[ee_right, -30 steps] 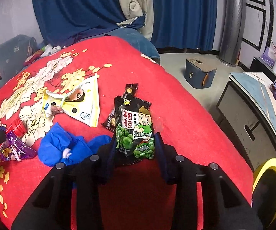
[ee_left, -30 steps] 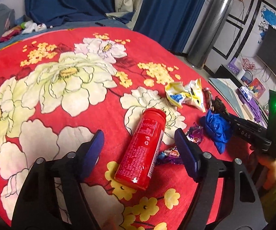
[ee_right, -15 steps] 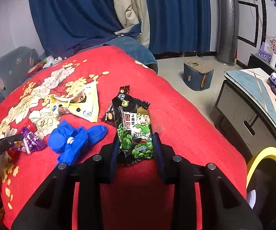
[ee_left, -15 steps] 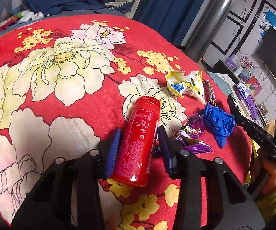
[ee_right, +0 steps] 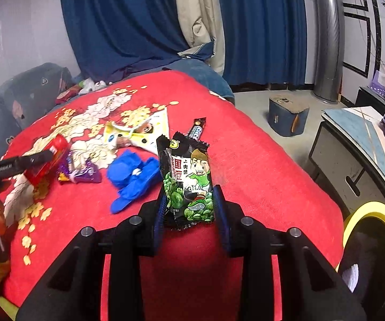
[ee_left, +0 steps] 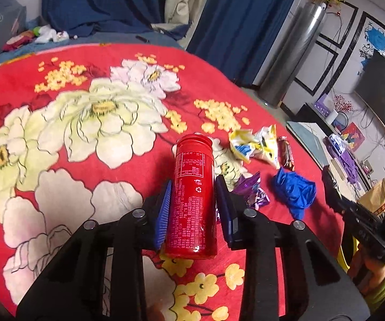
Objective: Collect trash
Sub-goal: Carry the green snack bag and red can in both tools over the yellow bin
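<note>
My left gripper (ee_left: 193, 206) is shut on a red cylindrical can (ee_left: 193, 195) and holds it tilted up off the red flowered blanket (ee_left: 85, 133). My right gripper (ee_right: 188, 203) is shut on a black and green snack packet (ee_right: 188, 179), lifted above the blanket. On the blanket lie a purple wrapper (ee_left: 251, 192), a crumpled blue glove (ee_left: 294, 190), a yellow-white wrapper (ee_left: 256, 147) and a dark candy bar wrapper (ee_left: 286, 152). The right wrist view also shows the can (ee_right: 49, 157), the purple wrapper (ee_right: 81, 172), the glove (ee_right: 132, 176) and the yellow-white wrapper (ee_right: 139, 133).
A yellow-rimmed bin (ee_right: 374, 243) stands on the floor at the blanket's right edge. A low cabinet (ee_right: 353, 160), a small blue stool (ee_right: 287, 119) and a tall silver column (ee_right: 327, 40) stand beyond. Blue curtains hang at the back.
My left gripper closed on the red can and raised it off the blanket. My right gripper kept hold of the snack packet and lifted it higher.
</note>
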